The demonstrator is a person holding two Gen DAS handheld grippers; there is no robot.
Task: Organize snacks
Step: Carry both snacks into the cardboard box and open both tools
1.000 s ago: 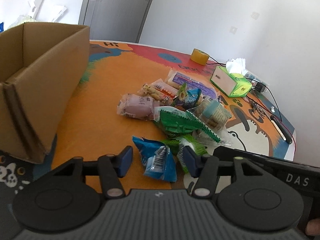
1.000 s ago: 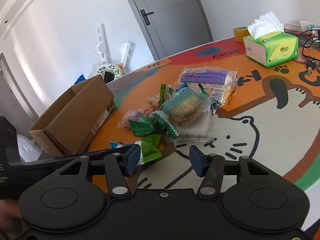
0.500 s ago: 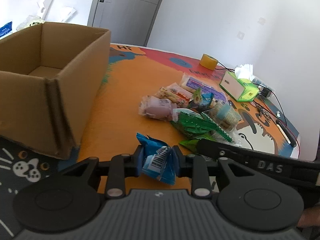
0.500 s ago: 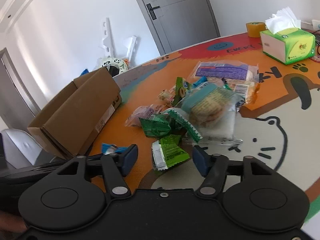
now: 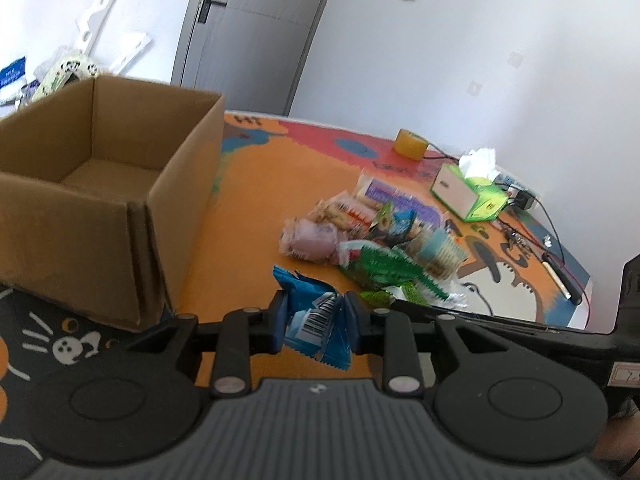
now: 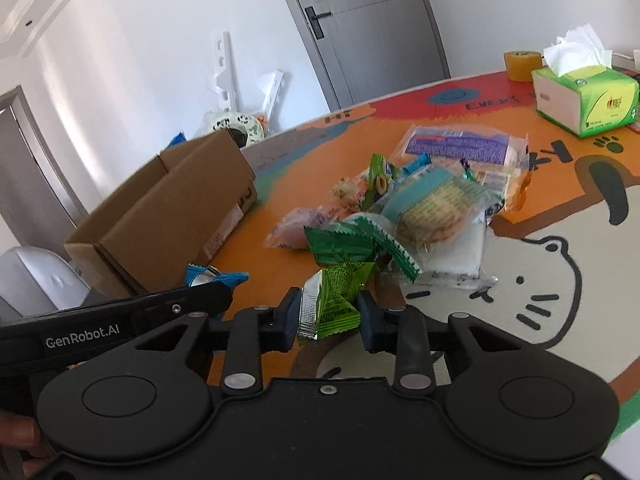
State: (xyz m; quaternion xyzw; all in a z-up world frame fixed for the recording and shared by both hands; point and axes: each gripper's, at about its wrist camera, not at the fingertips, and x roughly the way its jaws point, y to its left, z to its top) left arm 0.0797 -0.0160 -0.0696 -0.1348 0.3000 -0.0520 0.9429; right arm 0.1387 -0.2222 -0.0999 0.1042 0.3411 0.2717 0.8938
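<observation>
My left gripper [image 5: 316,318] is shut on a blue snack packet [image 5: 316,312] and holds it above the table, right of an open cardboard box [image 5: 100,184]. My right gripper [image 6: 329,316] is shut on a light green snack packet [image 6: 334,300] at the near edge of the snack pile [image 6: 420,208]. The pile holds a dark green packet [image 6: 348,244], a pink one [image 5: 312,236], a cracker pack [image 6: 436,208] and a purple-labelled bag [image 6: 460,146]. The blue packet and left gripper also show in the right wrist view [image 6: 212,276].
A green tissue box [image 6: 584,96] and a yellow tape roll [image 6: 522,64] stand at the table's far side. Cables and a pen [image 5: 560,276] lie at the right edge. The box [image 6: 168,216] stands at the table's left end.
The left gripper closed on the blue packet and lifted it towards the box. The right gripper moved to the light green packet and closed on it.
</observation>
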